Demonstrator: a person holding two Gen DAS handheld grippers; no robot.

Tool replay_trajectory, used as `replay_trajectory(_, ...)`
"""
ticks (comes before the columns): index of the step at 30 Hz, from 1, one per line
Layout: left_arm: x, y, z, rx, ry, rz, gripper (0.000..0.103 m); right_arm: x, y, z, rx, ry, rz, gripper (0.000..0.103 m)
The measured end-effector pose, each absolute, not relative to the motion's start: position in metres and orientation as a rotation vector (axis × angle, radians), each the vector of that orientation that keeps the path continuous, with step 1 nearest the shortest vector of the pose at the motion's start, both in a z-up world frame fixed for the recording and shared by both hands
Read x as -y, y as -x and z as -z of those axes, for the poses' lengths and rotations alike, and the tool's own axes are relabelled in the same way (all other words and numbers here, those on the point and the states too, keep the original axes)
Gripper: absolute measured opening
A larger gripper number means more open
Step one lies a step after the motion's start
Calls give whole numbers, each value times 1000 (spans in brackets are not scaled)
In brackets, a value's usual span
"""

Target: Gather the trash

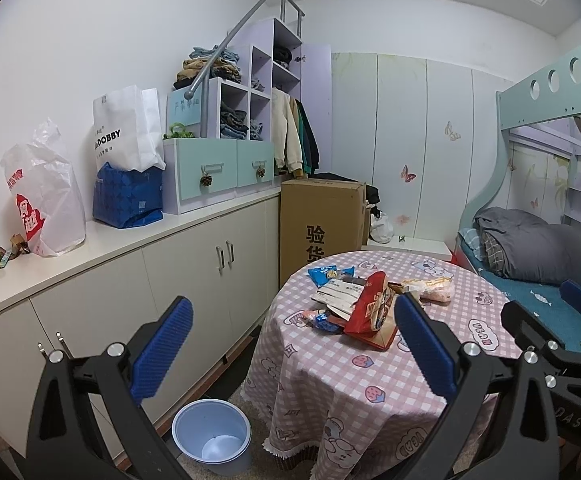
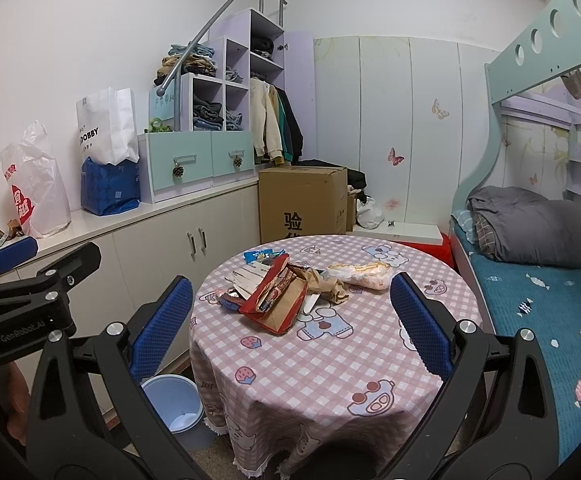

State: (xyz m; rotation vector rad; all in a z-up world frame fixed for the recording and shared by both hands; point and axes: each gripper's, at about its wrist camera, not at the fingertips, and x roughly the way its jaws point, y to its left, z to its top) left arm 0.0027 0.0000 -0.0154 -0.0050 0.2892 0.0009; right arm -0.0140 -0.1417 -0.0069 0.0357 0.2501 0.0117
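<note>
crumpled wrappers (image 2: 278,292), red, blue and brown, are seen heaped near the round table's (image 2: 330,364) far-left edge, lower layers hidden; left gripper (image 1: 290,344) and right gripper (image 2: 290,320) are held spread, empty; bin (image 1: 212,434) partly cut off.

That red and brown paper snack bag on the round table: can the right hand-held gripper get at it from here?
Probably yes. The right hand-held gripper is open, empty and facing the red and brown paper snack bag, which lies atop the trash pile with nothing in between.
</note>
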Motion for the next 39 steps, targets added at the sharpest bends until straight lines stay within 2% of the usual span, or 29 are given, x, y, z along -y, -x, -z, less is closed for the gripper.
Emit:
replay_trajectory(14,5,-16,40,-309,2,1,99,143,7,23,-274,-49,-11,97)
replay_trajectory(39,6,-17,27,-318,-1,1,99,144,11,22,-292,-61,-14,97)
